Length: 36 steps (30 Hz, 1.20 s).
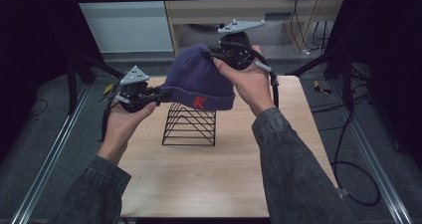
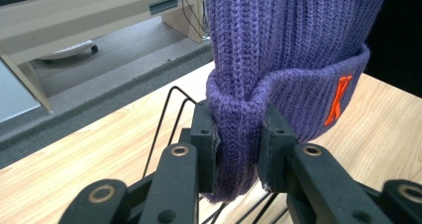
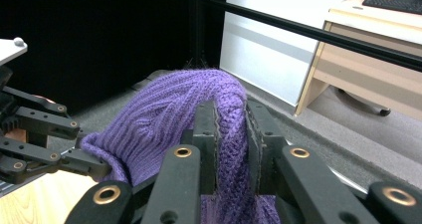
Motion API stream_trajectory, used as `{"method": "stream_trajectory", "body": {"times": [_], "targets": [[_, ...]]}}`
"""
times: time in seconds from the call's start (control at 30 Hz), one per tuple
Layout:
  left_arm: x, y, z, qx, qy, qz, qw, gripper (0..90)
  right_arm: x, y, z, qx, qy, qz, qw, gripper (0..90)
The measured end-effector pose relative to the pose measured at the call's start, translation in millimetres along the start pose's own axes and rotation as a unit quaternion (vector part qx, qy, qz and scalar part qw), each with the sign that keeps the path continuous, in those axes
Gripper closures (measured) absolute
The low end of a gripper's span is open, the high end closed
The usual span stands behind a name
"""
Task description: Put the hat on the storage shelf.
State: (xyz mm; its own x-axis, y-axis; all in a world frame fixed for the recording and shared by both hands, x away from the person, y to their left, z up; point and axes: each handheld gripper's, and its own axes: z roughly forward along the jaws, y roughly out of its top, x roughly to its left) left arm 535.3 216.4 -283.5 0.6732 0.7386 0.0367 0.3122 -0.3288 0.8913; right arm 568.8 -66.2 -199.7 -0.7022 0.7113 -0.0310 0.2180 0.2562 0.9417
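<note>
A purple knit beanie [image 1: 196, 77] with an orange K on its cuff hangs in the air over a black wire rack [image 1: 190, 124] on the wooden table. My left gripper [image 1: 160, 92] is shut on the folded cuff at the beanie's left end; the left gripper view has the cuff [image 2: 238, 134] pinched between both jaws. My right gripper [image 1: 215, 56] is shut on the crown at the upper right; in the right gripper view a fold of knit [image 3: 230, 124] is squeezed between its jaws, with the left gripper [image 3: 87, 164] farther off at the left.
The wooden table [image 1: 224, 184] has bare room in front of and beside the rack. Metal rails run along both sides of the table. A desk [image 1: 278, 15] with trailing cables stands behind it, and dark frame bars cross the back.
</note>
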Motion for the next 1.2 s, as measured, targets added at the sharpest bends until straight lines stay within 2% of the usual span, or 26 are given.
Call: {"method": "stream_trajectory", "body": {"times": [0.27, 0.4, 0.73, 0.87, 1.2], "targets": [[6.4, 0.5, 0.1, 0.005, 0.005, -0.003, 1.0000, 73.3, -0.1, 3.9, 12.3, 0.011, -0.003, -0.002, 0.9999, 77.3], [8.0, -0.9, -1.9, -0.001, 0.005, -0.007, 1.0000, 73.3, 1.1, 4.6, 17.2, 0.015, -0.001, 0.001, 0.9999, 77.2], [17.4, -18.4, 1.8, 0.012, 0.012, -0.019, 0.9997, 73.6, 8.5, -4.8, 32.9, 0.024, 0.011, 0.001, 0.9997, 77.1], [22.9, -24.9, 3.2, 0.015, 0.013, -0.026, 0.9995, 73.6, 7.0, -9.0, 42.8, 0.033, 0.015, 0.003, 0.9993, 77.0], [29.4, -35.8, 5.2, 0.025, 0.018, -0.030, 0.9991, 73.6, 12.4, -16.2, 53.4, 0.048, 0.025, 0.000, 0.9985, 76.3]]}}
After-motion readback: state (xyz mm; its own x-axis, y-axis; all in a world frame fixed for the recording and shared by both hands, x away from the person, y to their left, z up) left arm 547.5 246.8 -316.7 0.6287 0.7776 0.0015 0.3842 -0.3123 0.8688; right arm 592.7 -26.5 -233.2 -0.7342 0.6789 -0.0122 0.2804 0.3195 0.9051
